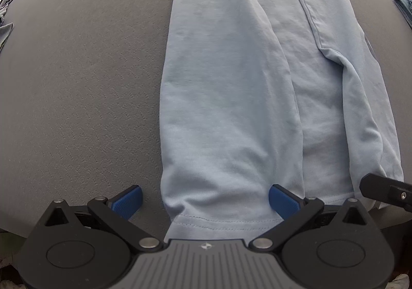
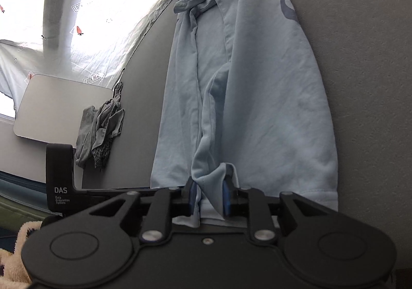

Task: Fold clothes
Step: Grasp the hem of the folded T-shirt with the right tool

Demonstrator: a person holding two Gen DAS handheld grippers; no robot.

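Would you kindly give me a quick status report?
Left gripper open over hem. Right gripper pinching light-blue cotton shirt. Crumpled grey garment aside, clear.

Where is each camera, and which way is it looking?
Left wrist: on the left gripper, looking down at the light blue shirt on the grey table; its blue pads stand wide apart.
Right wrist: on the right gripper, looking along the shirt; cloth sits between its pads.
Shared: shirt and table; each view shows the other gripper.
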